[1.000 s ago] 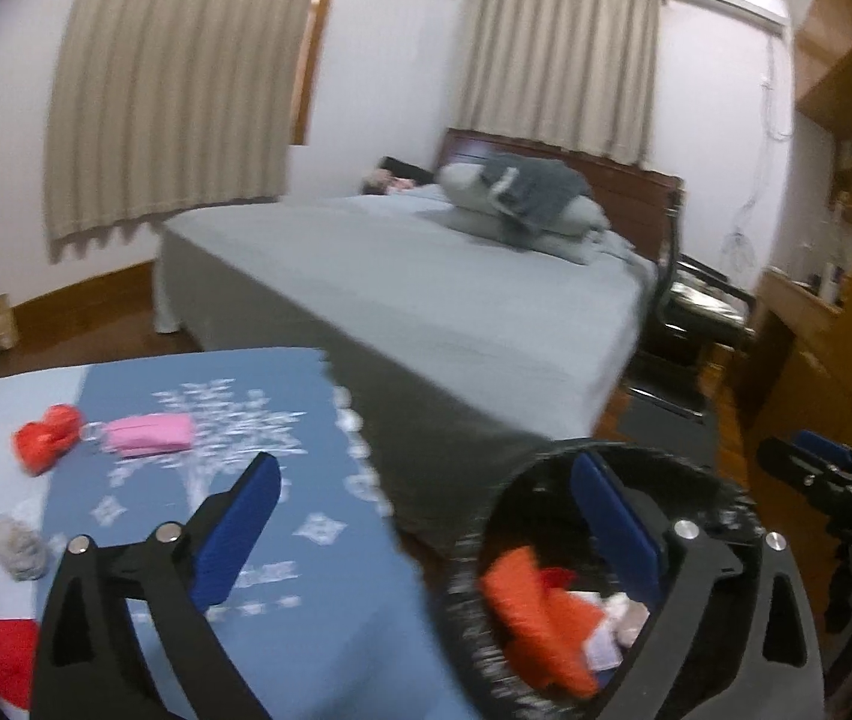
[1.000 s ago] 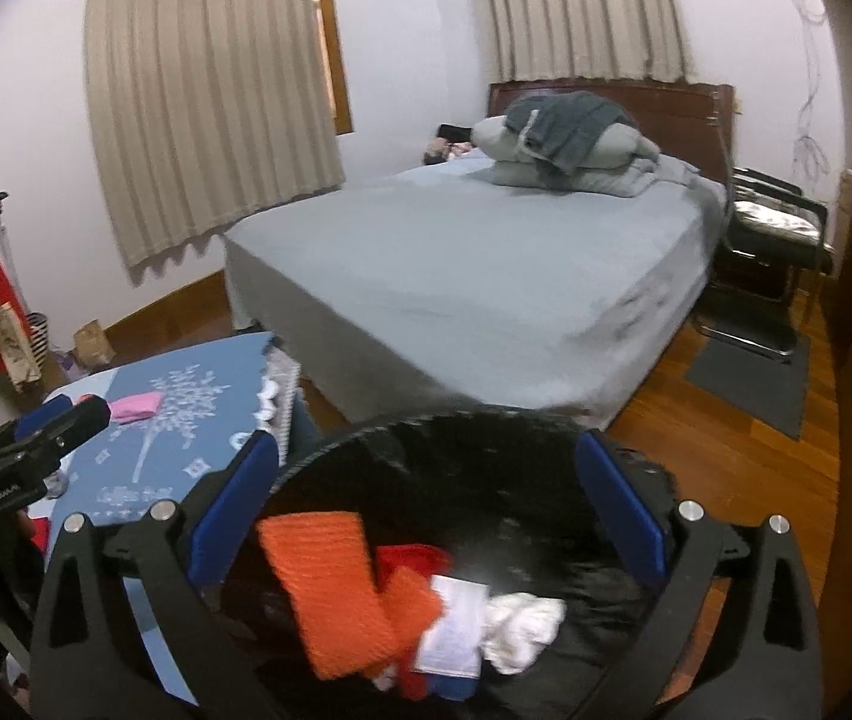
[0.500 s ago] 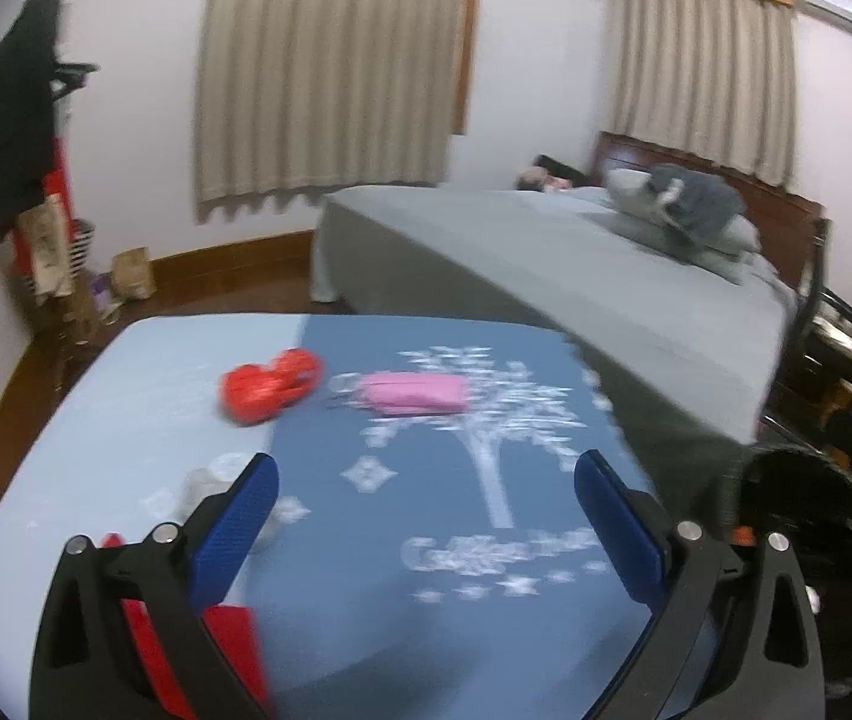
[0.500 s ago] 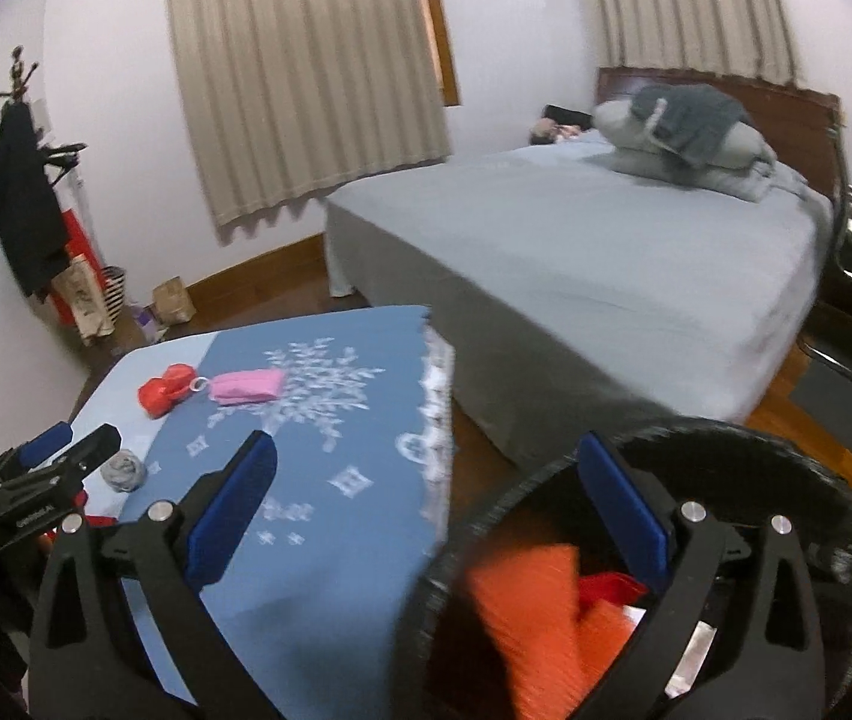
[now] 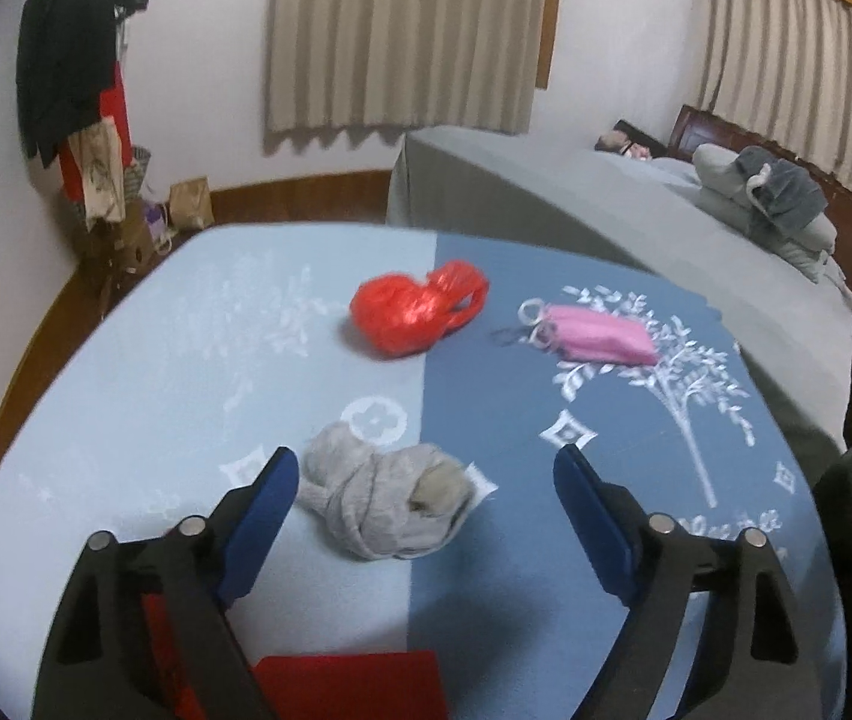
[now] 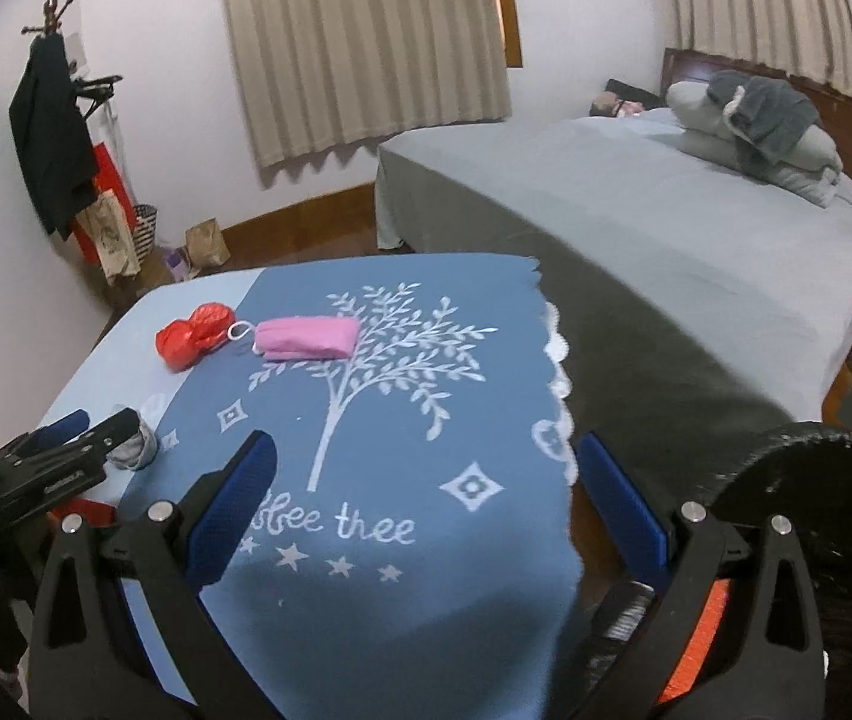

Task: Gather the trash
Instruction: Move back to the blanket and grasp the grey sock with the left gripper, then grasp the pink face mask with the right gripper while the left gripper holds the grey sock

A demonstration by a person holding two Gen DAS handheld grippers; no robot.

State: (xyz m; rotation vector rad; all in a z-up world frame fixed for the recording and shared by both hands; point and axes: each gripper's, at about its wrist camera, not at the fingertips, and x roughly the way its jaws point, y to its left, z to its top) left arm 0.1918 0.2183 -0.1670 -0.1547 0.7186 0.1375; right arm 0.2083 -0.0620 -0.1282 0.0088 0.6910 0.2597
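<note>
My left tongs (image 5: 426, 492) are closing around the grey cloth wad (image 5: 384, 498) mid-surface, pads not yet touching it. My right tongs (image 6: 423, 495) hang released over the surface (image 6: 426, 630) near its scalloped right edge, beside the black bin (image 6: 816, 492).

Left gripper (image 5: 426, 492) tilts downward, jaws closing but apart; right gripper (image 6: 420, 480) tilts downward, jaws wide.

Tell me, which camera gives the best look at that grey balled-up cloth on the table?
The left wrist view. There the grey cloth wad lies whole and close, between the open, closing left gripper fingers, untouched. In the right wrist view only a sliver peeks out behind that gripper.
</note>
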